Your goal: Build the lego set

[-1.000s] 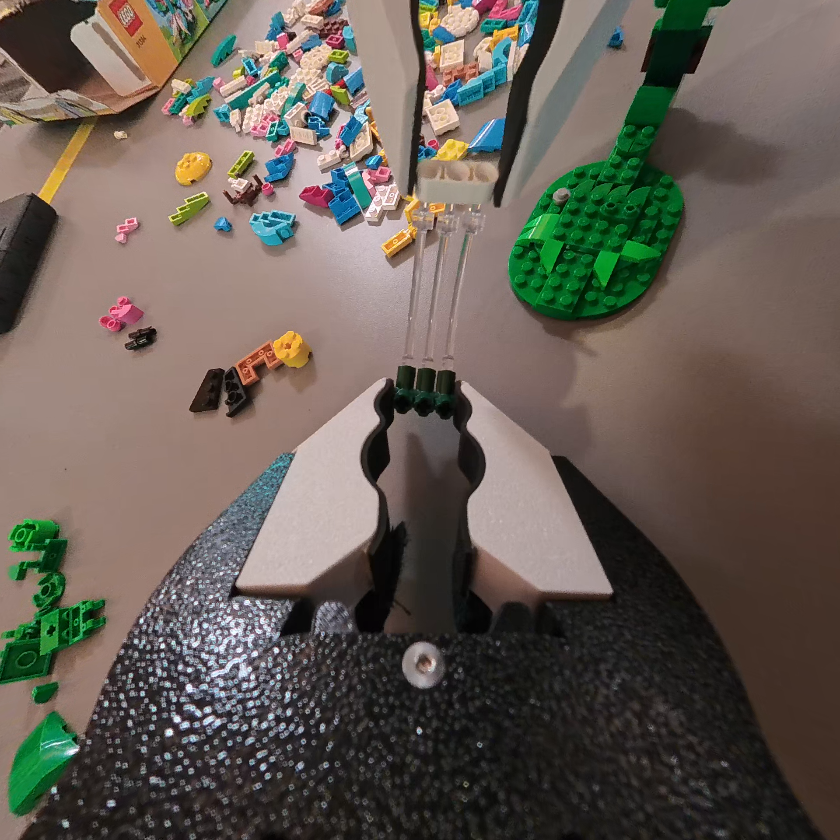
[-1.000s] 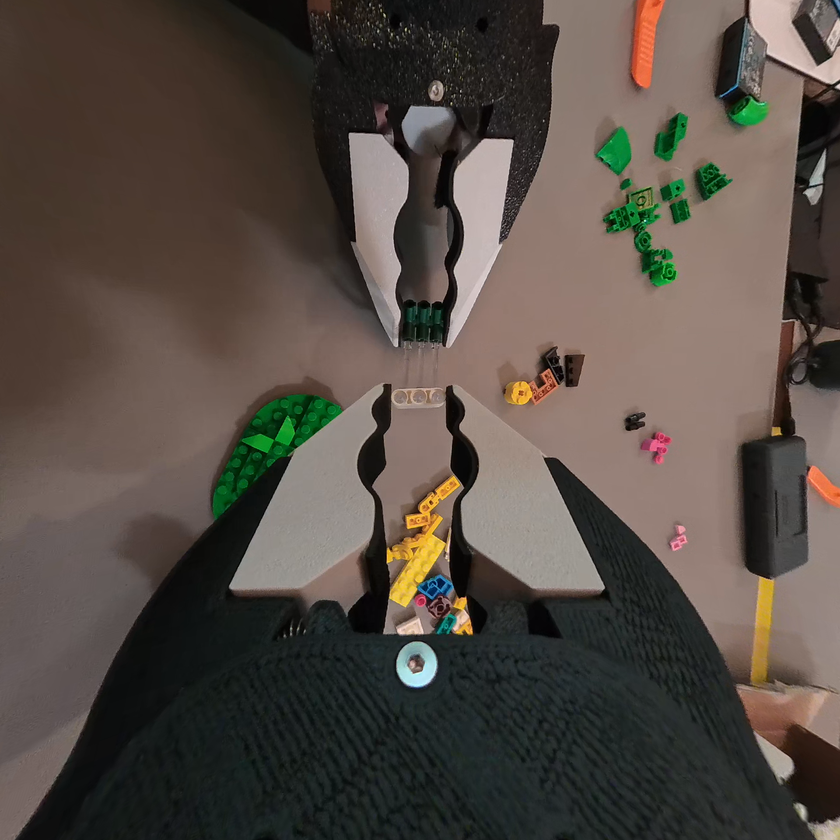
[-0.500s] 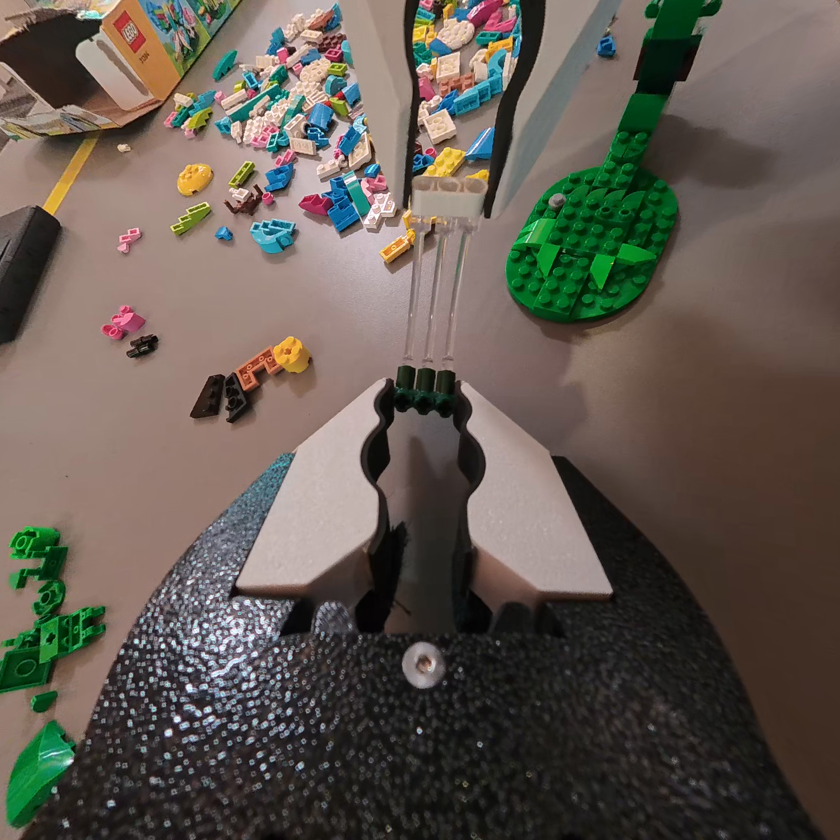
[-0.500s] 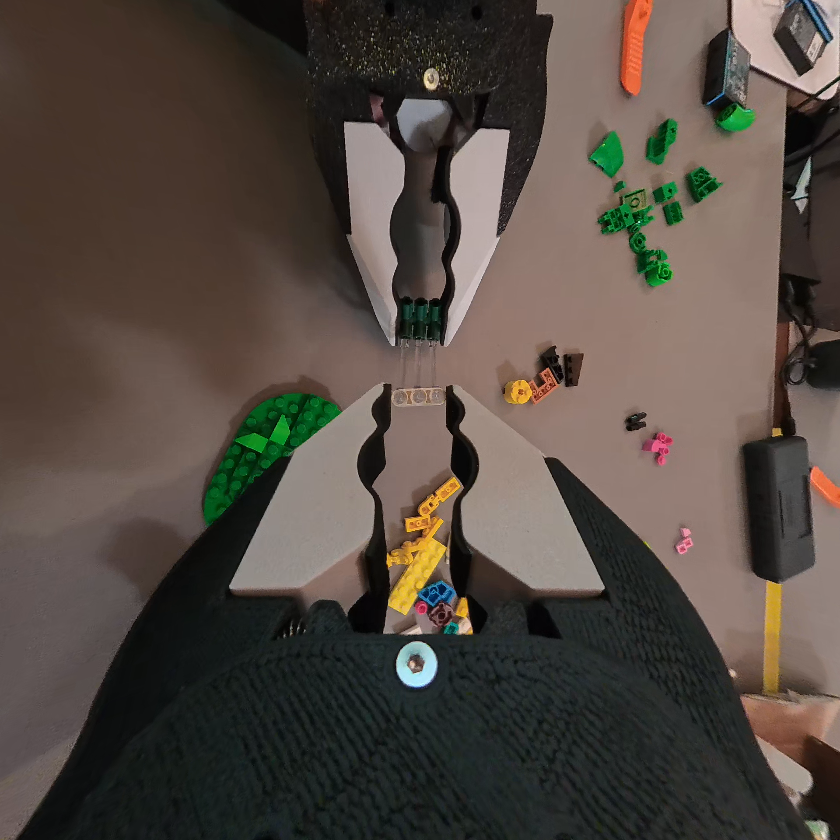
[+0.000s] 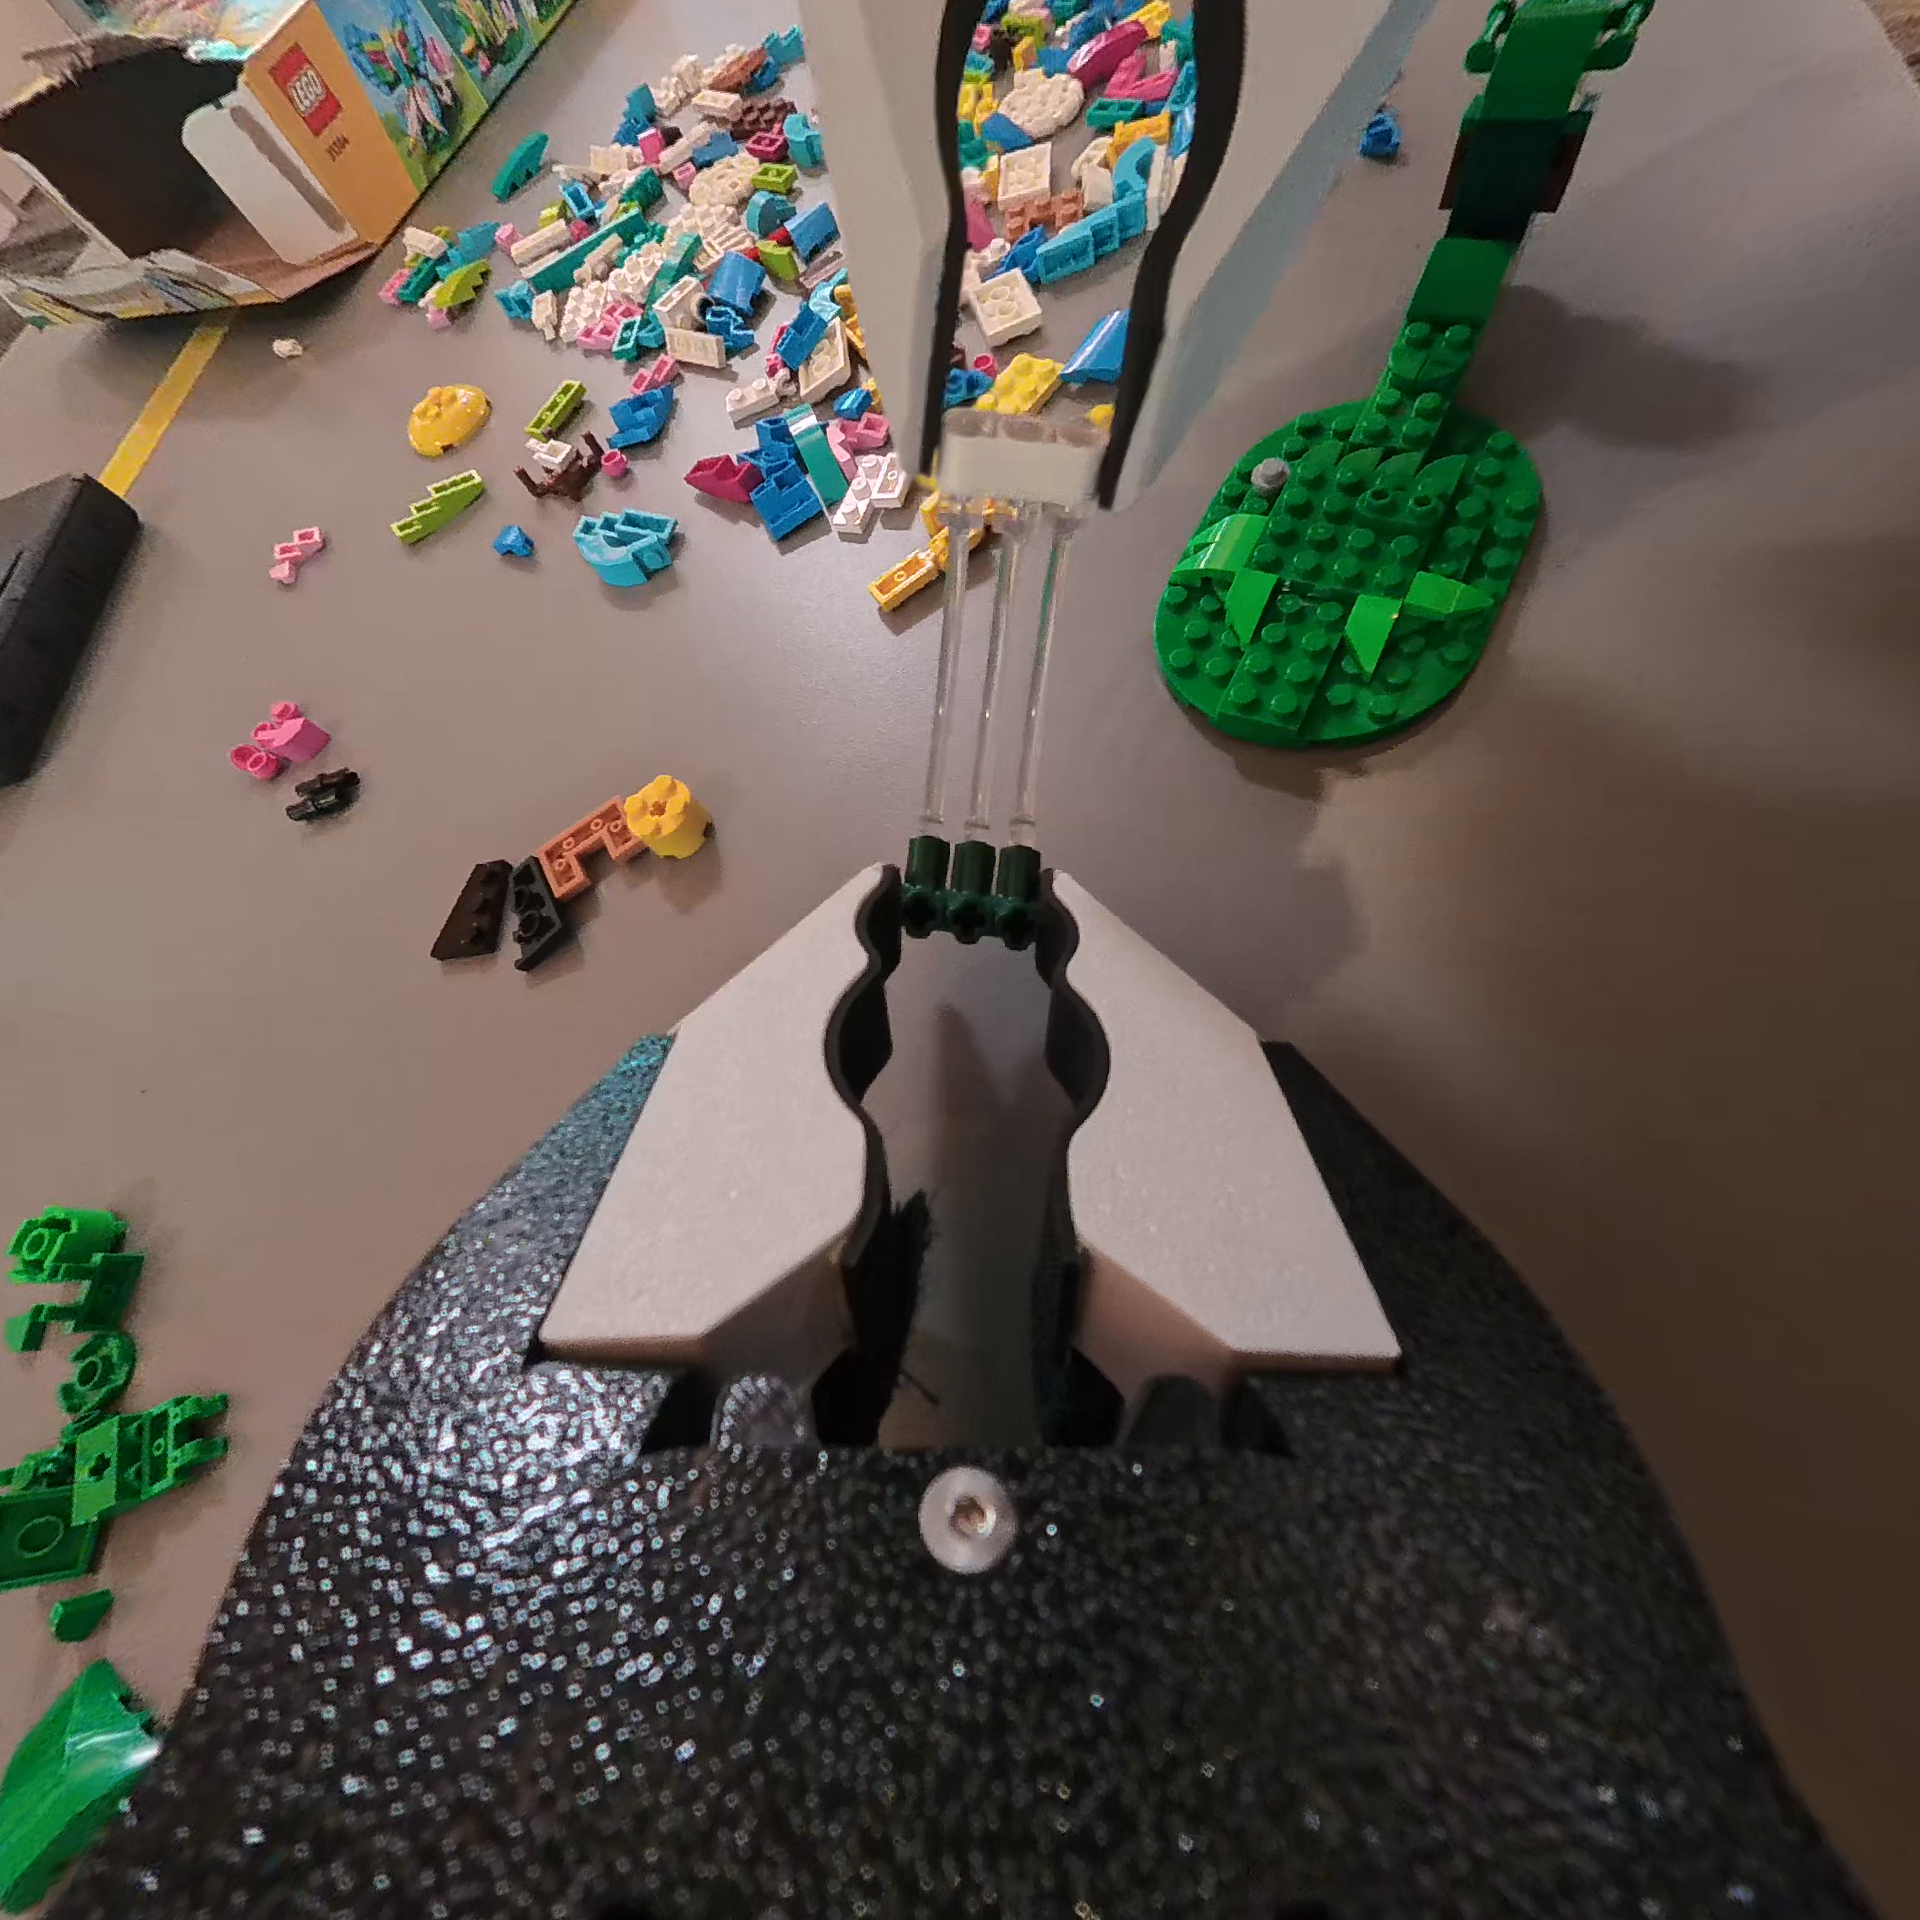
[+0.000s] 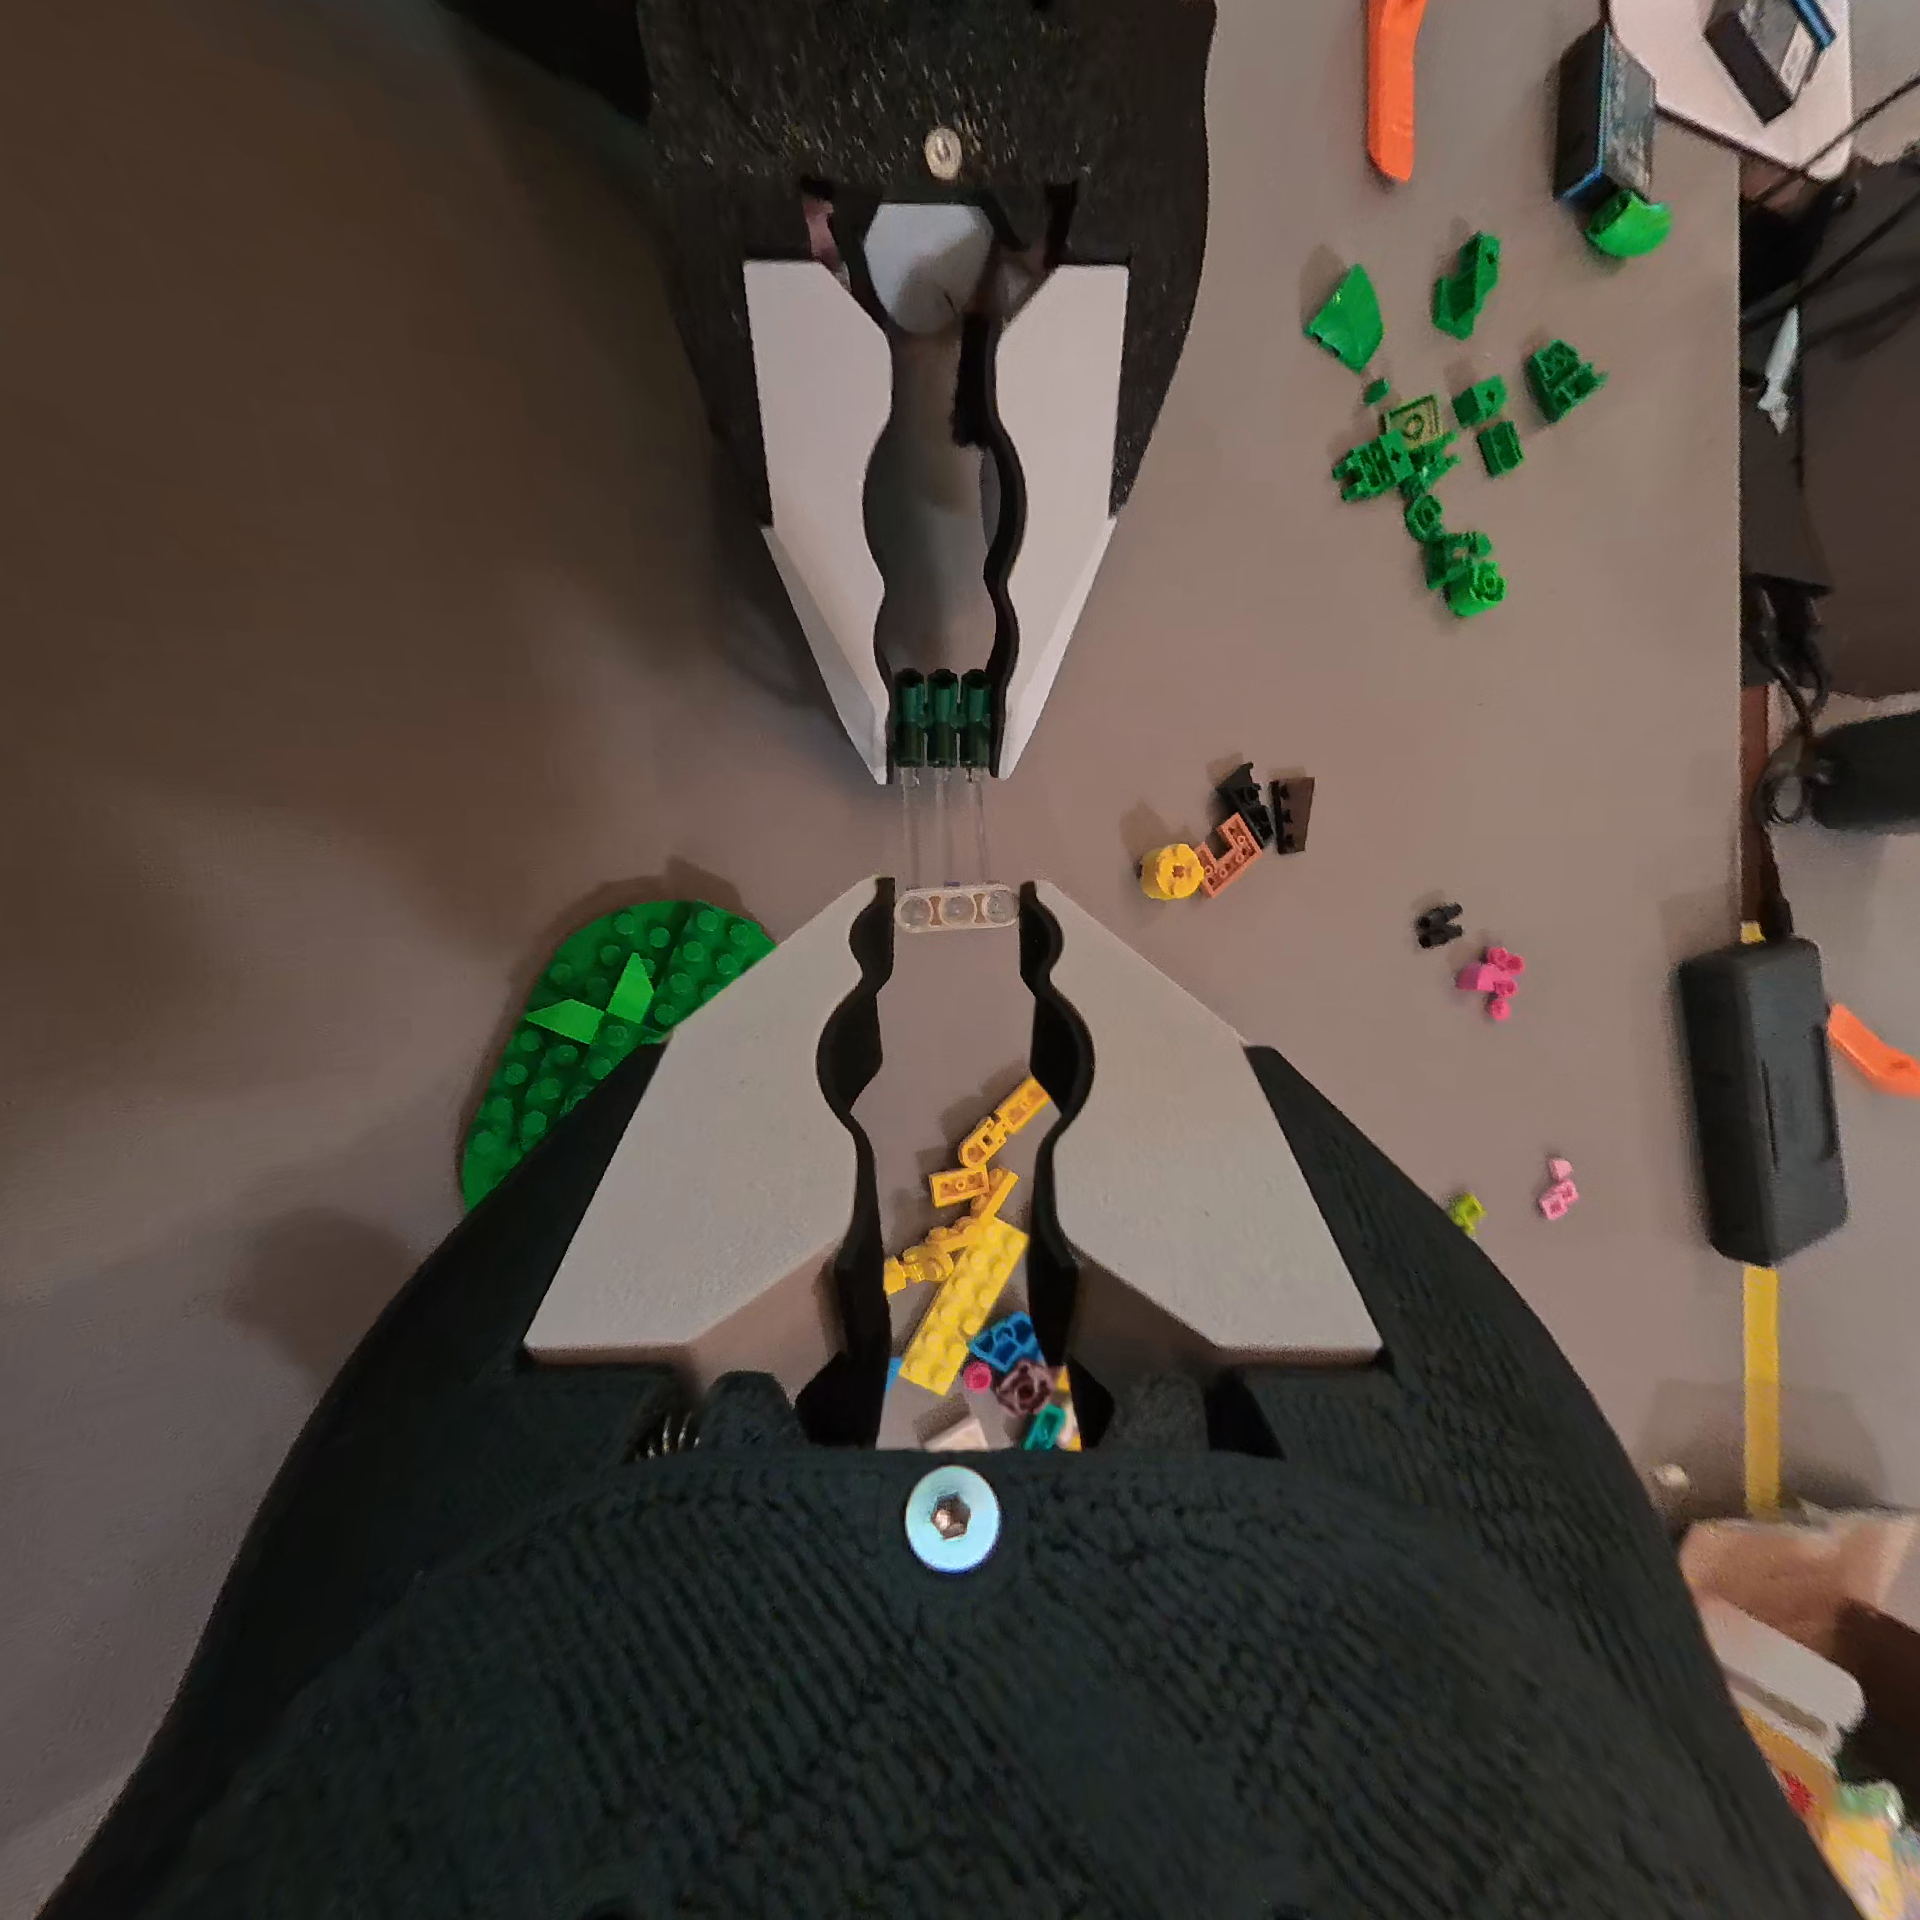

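Note:
My left gripper [image 5: 968, 912] is shut on a dark green connector piece [image 5: 968, 894] that carries three clear rods [image 5: 992, 665]. The rods end in a clear three-stud plate [image 5: 1020, 457]. My right gripper [image 6: 956, 909] is shut on that clear plate [image 6: 956, 911] and faces the left gripper [image 6: 942, 727] across the rods. The whole piece is held above the table. A green oval baseplate [image 5: 1351, 582] with a green stem [image 5: 1486, 208] stands to the right in the left wrist view; part of it [image 6: 603, 1029] shows in the right wrist view.
A pile of loose coloured bricks [image 5: 748, 281] and an open box [image 5: 260, 156] lie at the far left. Black, orange and yellow pieces [image 5: 582, 862] lie near the left gripper. Green pieces [image 5: 73, 1434] lie at the left edge. A black block [image 6: 1761, 1091] and orange tools [image 6: 1392, 83] lie at the right. The grippers' ends are close to 6 cm from one another.
Both grippers keep their grip. The pair has drifted slightly, so the baseplate and bricks sit a little lower and farther right in the left wrist view.

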The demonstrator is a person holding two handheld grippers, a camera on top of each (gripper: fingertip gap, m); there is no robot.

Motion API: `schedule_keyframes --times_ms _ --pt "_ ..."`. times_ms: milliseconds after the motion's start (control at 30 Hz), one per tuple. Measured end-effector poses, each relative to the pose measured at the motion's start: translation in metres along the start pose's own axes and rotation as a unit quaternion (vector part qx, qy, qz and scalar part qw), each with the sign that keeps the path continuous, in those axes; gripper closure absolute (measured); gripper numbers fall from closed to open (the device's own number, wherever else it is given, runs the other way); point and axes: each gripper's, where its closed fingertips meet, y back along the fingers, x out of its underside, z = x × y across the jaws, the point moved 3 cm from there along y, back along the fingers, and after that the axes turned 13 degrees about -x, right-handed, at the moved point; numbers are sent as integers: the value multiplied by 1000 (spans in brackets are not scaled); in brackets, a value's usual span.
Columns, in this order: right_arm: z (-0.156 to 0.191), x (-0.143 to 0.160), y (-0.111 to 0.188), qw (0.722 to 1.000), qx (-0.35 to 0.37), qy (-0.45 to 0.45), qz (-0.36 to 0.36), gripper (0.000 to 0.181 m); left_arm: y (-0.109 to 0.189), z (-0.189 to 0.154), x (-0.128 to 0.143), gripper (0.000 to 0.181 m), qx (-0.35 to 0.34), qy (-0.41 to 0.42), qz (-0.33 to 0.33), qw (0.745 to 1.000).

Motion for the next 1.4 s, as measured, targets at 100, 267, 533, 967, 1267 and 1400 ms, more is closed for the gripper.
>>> schedule_keyframes --times_ms 100,267,533,967,1267,1400 --pt "-3 2 -1 999 25 -17 35 158 -1 1 1 157 -3 8 11 1000" --pt "-1 3 -5 995 28 -54 75 158 -1 1 2 157 -17 -7 30 999" --pt "-2 7 -6 994 20 -69 82 158 0 1 0 157 -21 -2 28 999" --pt "-1 12 2 999 0 -48 20 158 4 2 -10 158 -23 1 -4 1000" --pt "-2 9 16 997 7 -62 -38 159 12 6 -25 158 -48 -14 -46 998" --pt "-6 6 19 997 44 -49 -32 160 11 6 -28 158 -46 13 -54 997"
